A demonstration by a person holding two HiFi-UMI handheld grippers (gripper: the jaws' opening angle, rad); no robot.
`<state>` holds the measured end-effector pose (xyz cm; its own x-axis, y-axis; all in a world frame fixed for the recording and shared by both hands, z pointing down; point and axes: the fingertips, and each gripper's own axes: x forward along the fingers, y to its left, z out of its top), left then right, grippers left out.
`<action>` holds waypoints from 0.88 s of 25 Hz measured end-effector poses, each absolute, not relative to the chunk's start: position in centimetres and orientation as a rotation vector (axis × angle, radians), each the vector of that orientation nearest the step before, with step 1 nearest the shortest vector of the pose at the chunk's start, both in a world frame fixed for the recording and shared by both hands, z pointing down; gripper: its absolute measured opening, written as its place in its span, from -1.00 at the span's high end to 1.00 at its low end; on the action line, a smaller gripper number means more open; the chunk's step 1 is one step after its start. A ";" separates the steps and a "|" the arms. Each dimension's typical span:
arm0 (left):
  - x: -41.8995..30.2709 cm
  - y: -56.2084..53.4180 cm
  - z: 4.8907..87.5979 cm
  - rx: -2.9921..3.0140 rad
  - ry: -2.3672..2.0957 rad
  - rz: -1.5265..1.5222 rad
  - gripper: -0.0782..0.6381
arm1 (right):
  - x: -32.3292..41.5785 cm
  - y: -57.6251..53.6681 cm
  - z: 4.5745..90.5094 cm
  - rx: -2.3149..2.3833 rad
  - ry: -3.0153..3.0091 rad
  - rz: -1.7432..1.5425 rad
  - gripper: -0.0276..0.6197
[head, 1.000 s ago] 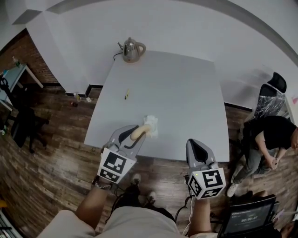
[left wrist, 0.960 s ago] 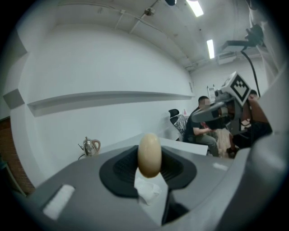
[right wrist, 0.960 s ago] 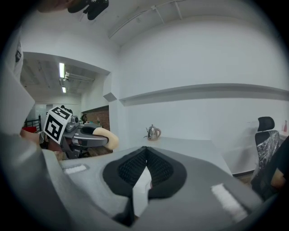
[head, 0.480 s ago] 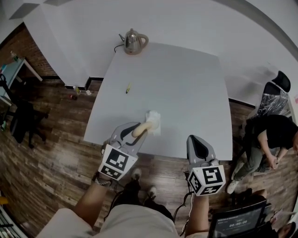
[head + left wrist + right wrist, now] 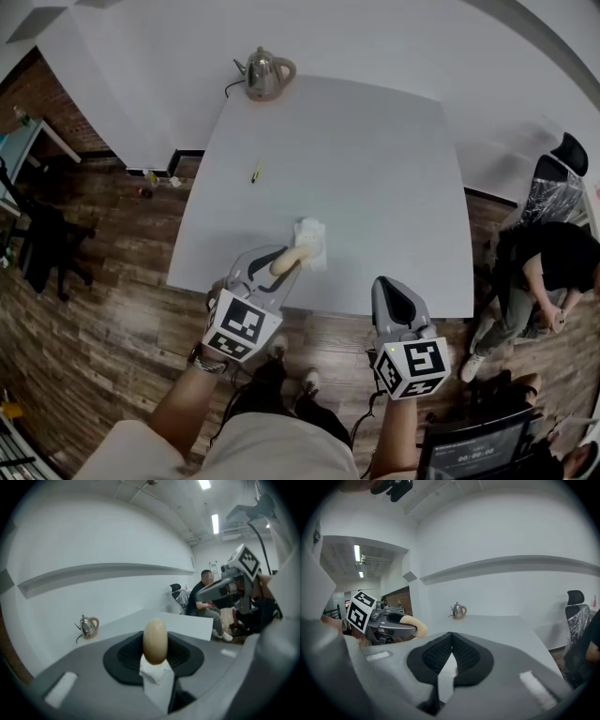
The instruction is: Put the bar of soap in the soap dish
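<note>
Firmly, the left gripper [image 5: 284, 267] clamps the bar of soap [image 5: 155, 641].

Office: swivel chair [image 5: 562, 156], monitor [image 5: 476, 450], table [image 5: 375, 159].

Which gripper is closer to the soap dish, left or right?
Left. The left gripper, holding the soap, is right next to the soap dish; the right gripper, shut, sits off to the dish's right at the table's near edge.

Worktop [image 5: 375, 187]: kettle [image 5: 266, 75] at far left corner; pen-like object [image 5: 255, 172] on left side; soap dish [image 5: 314, 242] near front edge. Bar of soap [image 5: 286, 263] in left tool [image 5: 292, 260], just before dish; right tool [image 5: 392, 292] further right.
</note>
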<state>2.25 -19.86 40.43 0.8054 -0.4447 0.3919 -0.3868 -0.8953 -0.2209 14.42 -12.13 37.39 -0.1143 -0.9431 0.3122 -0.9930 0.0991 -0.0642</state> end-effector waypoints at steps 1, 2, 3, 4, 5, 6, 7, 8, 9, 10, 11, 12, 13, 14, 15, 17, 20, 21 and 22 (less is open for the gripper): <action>2.3 -20.0 40.6 -2.861 0.658 -0.676 0.43 | 14.4 -12.2 37.6 1.951 -2.175 0.392 0.91; 2.2 -20.1 41.0 -2.867 0.659 -0.683 0.43 | 14.4 -12.2 37.7 1.952 -2.172 0.398 0.91; 2.1 -20.2 41.5 -2.876 0.663 -0.691 0.43 | 14.3 -12.3 37.9 1.953 -2.169 0.403 0.91; 2.1 -20.3 42.0 -2.882 0.665 -0.702 0.43 | 14.3 -12.4 38.0 1.957 -2.166 0.409 0.91; 2.1 -20.4 42.3 -2.884 0.663 -0.712 0.43 | 14.3 -12.4 38.2 1.960 -2.163 0.416 0.91; 2.1 -20.5 42.6 -2.883 0.658 -0.722 0.43 | 14.3 -12.4 38.4 1.963 -2.159 0.422 0.91; 2.2 -20.6 42.8 -2.883 0.653 -0.732 0.43 | 14.4 -12.5 38.5 1.966 -2.155 0.429 0.91; 2.3 -20.7 43.0 -2.881 0.647 -0.741 0.43 | 14.4 -12.5 38.7 1.968 -2.149 0.436 0.91; 2.4 -20.9 43.2 -2.879 0.640 -0.748 0.43 | 14.5 -12.6 38.8 1.971 -2.144 0.441 0.91; 2.5 -20.9 43.3 -2.877 0.633 -0.755 0.43 | 14.6 -12.7 38.9 1.974 -2.141 0.445 0.91; 2.7 -21.0 43.5 -2.875 0.627 -0.760 0.43 | 14.6 -12.7 39.0 1.976 -2.139 0.448 0.91; 2.8 -21.0 43.6 -2.875 0.622 -0.764 0.43 | 14.7 -12.8 39.0 1.978 -2.138 0.450 0.91; 2.9 -21.1 43.7 -2.875 0.618 -0.768 0.43 | 14.7 -12.8 39.0 1.979 -2.138 0.452 0.91; 3.0 -21.2 43.9 -2.873 0.617 -0.773 0.43 | 14.8 -12.9 39.1 1.980 -2.138 0.455 0.91; 3.1 -21.3 44.0 -2.870 0.616 -0.778 0.43 | 14.9 -13.0 39.2 1.981 -2.137 0.459 0.91; 3.3 -21.6 44.4 -2.863 0.617 -0.787 0.43 | 15.1 -13.2 39.5 1.983 -2.132 0.469 0.91; 3.5 -22.0 44.9 -2.863 0.614 -0.801 0.43 | 15.2 -13.5 39.9 1.981 -2.125 0.485 0.91; 3.5 -22.1 45.1 -2.861 0.612 -0.809 0.43 | 15.2 -13.6 40.0 1.978 -2.124 0.489 0.91; 3.5 -22.2 45.3 -2.858 0.608 -0.817 0.43 | 15.2 -13.7 40.2 1.976 -2.124 0.493 0.91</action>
<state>3.47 -22.18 45.33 0.7751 -0.4055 0.4845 -0.3477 -0.9141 -0.2089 15.21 -13.68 40.17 -0.0874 -0.9266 0.3657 -0.9930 0.0515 -0.1068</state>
